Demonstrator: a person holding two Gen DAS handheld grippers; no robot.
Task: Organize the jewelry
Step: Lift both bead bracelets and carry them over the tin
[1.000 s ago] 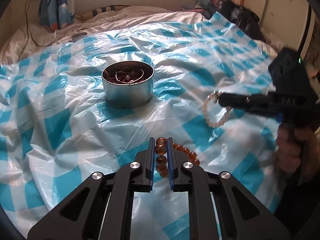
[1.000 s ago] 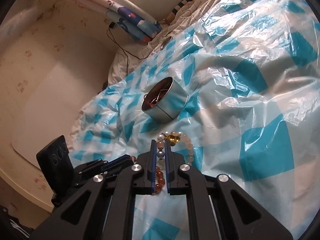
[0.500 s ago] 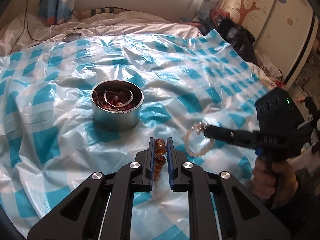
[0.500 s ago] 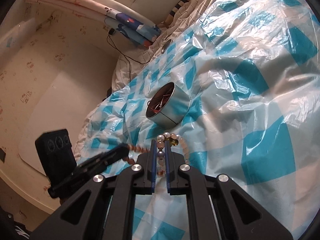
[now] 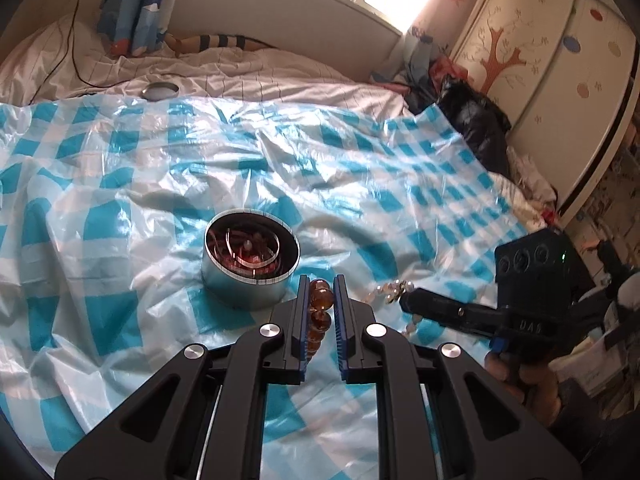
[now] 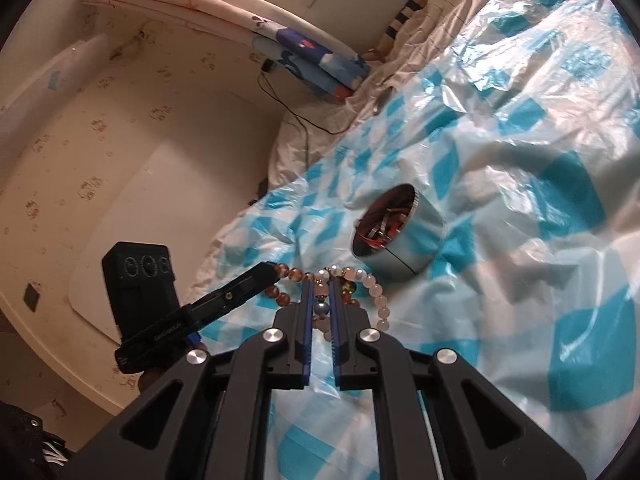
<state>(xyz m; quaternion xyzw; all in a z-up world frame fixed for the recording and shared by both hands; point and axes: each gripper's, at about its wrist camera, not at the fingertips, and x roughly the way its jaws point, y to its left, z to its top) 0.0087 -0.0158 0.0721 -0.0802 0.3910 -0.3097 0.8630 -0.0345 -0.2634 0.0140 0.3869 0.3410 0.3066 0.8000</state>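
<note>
Blue-and-white checked plastic sheeting (image 5: 120, 200) covers a bed in a sunlit bedroom, with a round metal tin (image 5: 251, 258) of tangled jewelry resting on it. From the left wrist camera, the left tool (image 5: 322, 300) is closed on an amber bead bracelet (image 5: 320, 304), lifted just short of the tin, while the right tool (image 5: 404, 296) approaches from the side gripping a pale bead bracelet (image 5: 390, 289). From the right wrist camera, the right tool (image 6: 319, 296) pinches the pale bead bracelet (image 6: 378, 294), and the amber bead bracelet (image 6: 288, 280) hangs touching it near the tin (image 6: 400, 236). Held this close, the two strands may snag, and the loose sheeting could let the tin tip.
</note>
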